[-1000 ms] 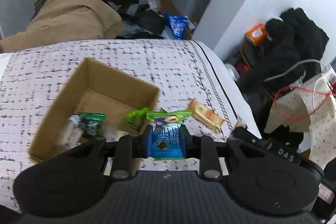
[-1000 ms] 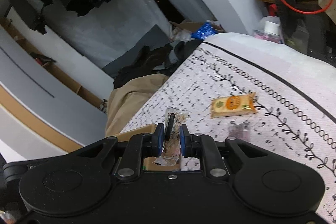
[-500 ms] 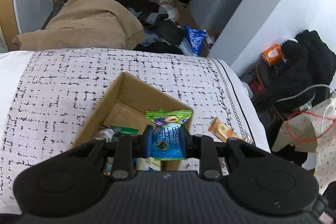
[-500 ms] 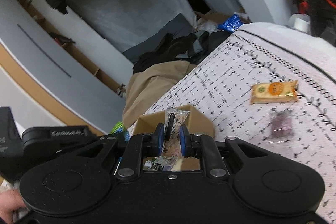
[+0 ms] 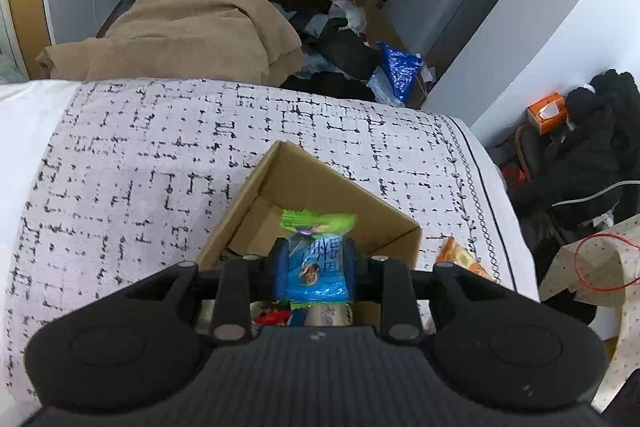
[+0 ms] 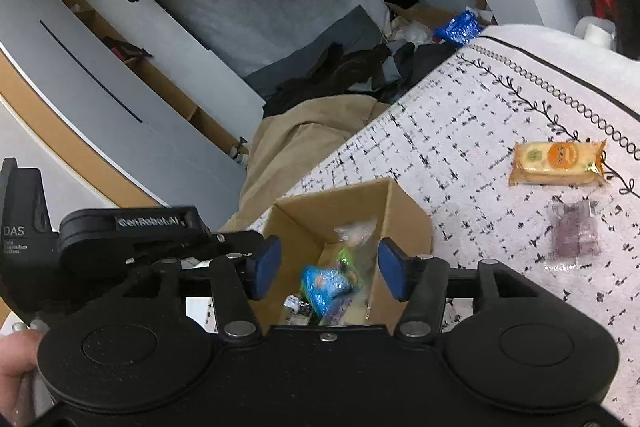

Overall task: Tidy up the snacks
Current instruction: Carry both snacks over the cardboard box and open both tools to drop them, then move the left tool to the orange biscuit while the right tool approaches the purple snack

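Note:
My left gripper is shut on a blue and green snack packet and holds it over the open cardboard box on the patterned bedspread. My right gripper is open and empty above the same box. A clear-wrapped snack lies blurred inside the box among several other packets, including a blue one. The left gripper's body shows at the left of the right wrist view. An orange biscuit packet and a purple clear-wrapped snack lie on the bedspread right of the box.
The orange packet also shows in the left wrist view, just right of the box. The bed's right edge drops to a floor with clothes, a chair and wires. A tan blanket lies beyond the far edge.
My right gripper has opened and let go of the clear-wrapped snack, which has dropped into the box. Both grippers have moved over the box; the left still holds its packet.

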Demonstrator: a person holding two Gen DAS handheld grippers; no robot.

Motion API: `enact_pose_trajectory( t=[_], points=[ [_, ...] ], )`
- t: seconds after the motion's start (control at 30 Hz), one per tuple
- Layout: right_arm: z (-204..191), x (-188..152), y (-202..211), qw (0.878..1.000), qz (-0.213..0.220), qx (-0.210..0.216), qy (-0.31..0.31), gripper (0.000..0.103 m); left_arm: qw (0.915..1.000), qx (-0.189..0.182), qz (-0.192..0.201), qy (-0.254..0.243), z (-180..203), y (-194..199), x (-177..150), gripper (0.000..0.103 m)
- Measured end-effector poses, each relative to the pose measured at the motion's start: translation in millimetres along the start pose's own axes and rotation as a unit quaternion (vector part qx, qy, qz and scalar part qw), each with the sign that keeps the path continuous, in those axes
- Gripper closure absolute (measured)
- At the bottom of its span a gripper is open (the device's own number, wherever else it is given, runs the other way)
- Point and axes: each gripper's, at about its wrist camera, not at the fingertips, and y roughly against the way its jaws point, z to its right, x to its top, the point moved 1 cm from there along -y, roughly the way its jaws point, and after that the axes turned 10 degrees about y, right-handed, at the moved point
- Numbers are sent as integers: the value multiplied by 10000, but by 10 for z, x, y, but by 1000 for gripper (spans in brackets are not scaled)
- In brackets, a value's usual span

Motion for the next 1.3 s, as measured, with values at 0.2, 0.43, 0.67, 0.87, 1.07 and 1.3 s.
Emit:
enact_pose_trajectory(
  t=[0.2, 0.43, 0.67, 0.87, 1.07, 1.3],
  points=[
    [150, -14, 67, 9992, -98, -323, -195, 49, 9999, 75, -98, 66, -2, -56, 37, 50],
    [438, 14, 250, 9957, -36, -717, -582, 49, 9998, 176, -63, -14, 27, -76, -93, 33],
    [723, 8, 484, 9904, 145, -969, -978, 42, 9998, 93, -127, -127, 225, -65, -282, 26],
    [930, -2, 646, 9859, 303, -1056, -1261, 41, 9996, -16, -82, -287, 428, -35, -415, 21],
    [1096, -40, 718, 9834, 343, -1144, -1363, 41, 9989, -91, -115, -444, 628, -69, -558, 21],
    [1245, -80, 649, 9816, 275, -1177, -1477, 41, 9982, -158, -226, -533, 848, -182, -730, 21]
  ],
)
